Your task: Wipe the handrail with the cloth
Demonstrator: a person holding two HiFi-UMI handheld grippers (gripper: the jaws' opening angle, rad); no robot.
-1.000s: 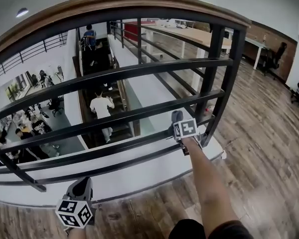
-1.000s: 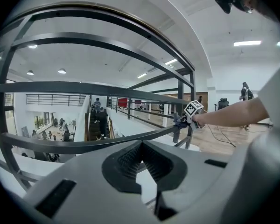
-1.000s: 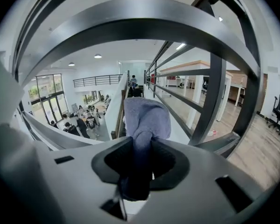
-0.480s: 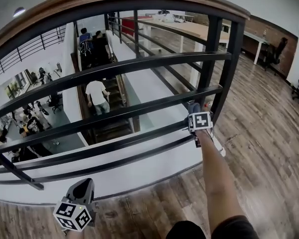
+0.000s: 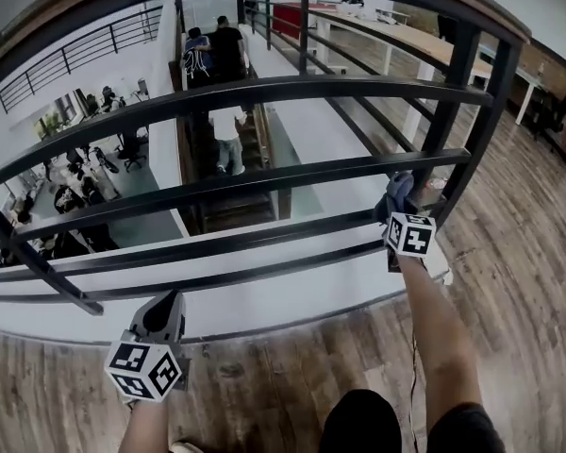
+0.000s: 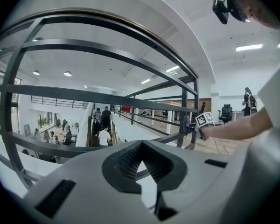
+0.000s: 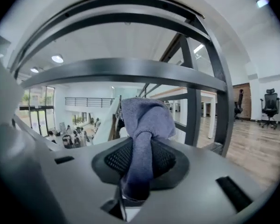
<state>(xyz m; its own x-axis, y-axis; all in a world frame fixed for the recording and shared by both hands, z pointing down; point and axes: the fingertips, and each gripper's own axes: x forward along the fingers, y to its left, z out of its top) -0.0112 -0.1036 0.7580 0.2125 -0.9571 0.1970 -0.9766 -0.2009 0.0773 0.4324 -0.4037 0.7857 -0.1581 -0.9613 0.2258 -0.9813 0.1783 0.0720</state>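
At railing's right end: right gripper [image 5: 397, 206], clamped on cloth [image 5: 394, 187], has slid rightward along lower bar of handrail [image 5: 264, 236] to end post [image 5: 445, 111]; this stroke looks nearly spent. Left gripper [image 5: 160, 317] jaws together, empty, low

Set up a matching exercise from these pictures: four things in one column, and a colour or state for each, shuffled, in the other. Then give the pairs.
Things:
1. left claw
2. right claw
3. cloth
4. handrail bars

Colour or state:
a. blue-grey, bunched up
b. shut, nothing held
c. black, running across
d. shut on the cloth

Pairs: 1-b, 2-d, 3-a, 4-c.
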